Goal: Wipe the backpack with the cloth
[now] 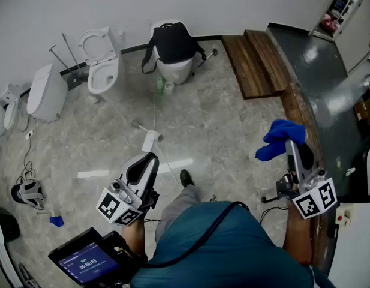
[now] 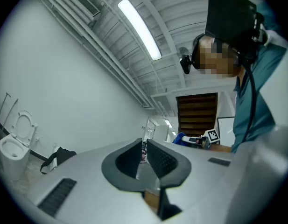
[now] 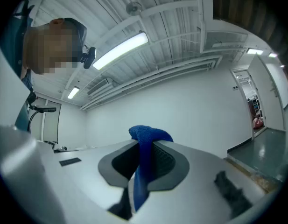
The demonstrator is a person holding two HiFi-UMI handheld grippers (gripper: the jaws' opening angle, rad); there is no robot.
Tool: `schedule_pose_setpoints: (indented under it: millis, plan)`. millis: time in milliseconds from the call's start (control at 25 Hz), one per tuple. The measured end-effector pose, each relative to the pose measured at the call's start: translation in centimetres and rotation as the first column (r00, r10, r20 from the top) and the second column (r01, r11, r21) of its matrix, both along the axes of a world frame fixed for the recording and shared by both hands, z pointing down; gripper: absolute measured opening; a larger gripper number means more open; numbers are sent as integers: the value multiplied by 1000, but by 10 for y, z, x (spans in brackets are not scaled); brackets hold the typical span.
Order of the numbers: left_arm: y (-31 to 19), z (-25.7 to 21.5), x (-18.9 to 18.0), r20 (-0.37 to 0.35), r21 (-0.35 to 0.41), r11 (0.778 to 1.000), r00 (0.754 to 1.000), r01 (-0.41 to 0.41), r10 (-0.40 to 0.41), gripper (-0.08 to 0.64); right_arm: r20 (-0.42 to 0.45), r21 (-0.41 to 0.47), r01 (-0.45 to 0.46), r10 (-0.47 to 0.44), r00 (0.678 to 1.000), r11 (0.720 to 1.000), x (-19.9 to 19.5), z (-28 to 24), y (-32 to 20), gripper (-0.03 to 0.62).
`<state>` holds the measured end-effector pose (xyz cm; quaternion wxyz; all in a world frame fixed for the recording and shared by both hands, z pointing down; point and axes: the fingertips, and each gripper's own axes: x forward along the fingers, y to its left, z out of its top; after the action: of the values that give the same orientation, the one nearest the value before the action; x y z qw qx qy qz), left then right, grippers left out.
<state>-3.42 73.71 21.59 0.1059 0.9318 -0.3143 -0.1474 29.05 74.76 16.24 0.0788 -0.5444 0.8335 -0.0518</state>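
The black backpack (image 1: 172, 42) sits on top of a white toilet-like fixture (image 1: 174, 72) against the far wall; in the left gripper view the backpack (image 2: 59, 156) shows small at the lower left. A blue cloth (image 1: 282, 139) hangs bunched from my right gripper (image 1: 291, 145), which is shut on it, raised at the right, far from the backpack. In the right gripper view the cloth (image 3: 144, 146) runs down between the jaws of the right gripper (image 3: 144, 149). My left gripper (image 1: 150, 159) is held up at the lower left, its jaws together on nothing (image 2: 143, 149).
Two white toilets (image 1: 103, 63) (image 1: 45, 92) stand along the left wall. Wooden steps (image 1: 256, 60) lie at the back right. A green bottle (image 1: 161, 86), a white box with a cable (image 1: 149, 140) and a headset (image 1: 29, 192) lie on the marble floor. A handheld screen (image 1: 87, 260) is at the bottom left.
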Motion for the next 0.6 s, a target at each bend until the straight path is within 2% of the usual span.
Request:
schedule_pose_setpoints:
  millis: [120, 240, 400, 520, 600]
  plan:
    - [-43, -14, 7, -38, 41, 998, 998, -48, 50, 37, -7, 31, -20, 20, 1000, 999, -1, -19, -36, 43]
    - [-137, -25, 11, -32, 89, 994, 997, -67, 70, 37, 7, 105, -9, 8, 1000, 994, -10, -39, -130, 43]
    - [-189, -21, 22, 27, 59, 991, 993, -116, 115, 37, 70, 21, -44, 42, 997, 999, -2, -13, -178, 43]
    - [-256, -29, 27, -22, 58, 995, 996, -86, 87, 37, 62, 24, -16, 14, 998, 1000, 0, -18, -252, 43]
    - [-290, -17, 28, -30, 26, 997, 997, -71, 72, 37, 53, -6, 11, -11, 999, 1000, -4, -2, -301, 43]
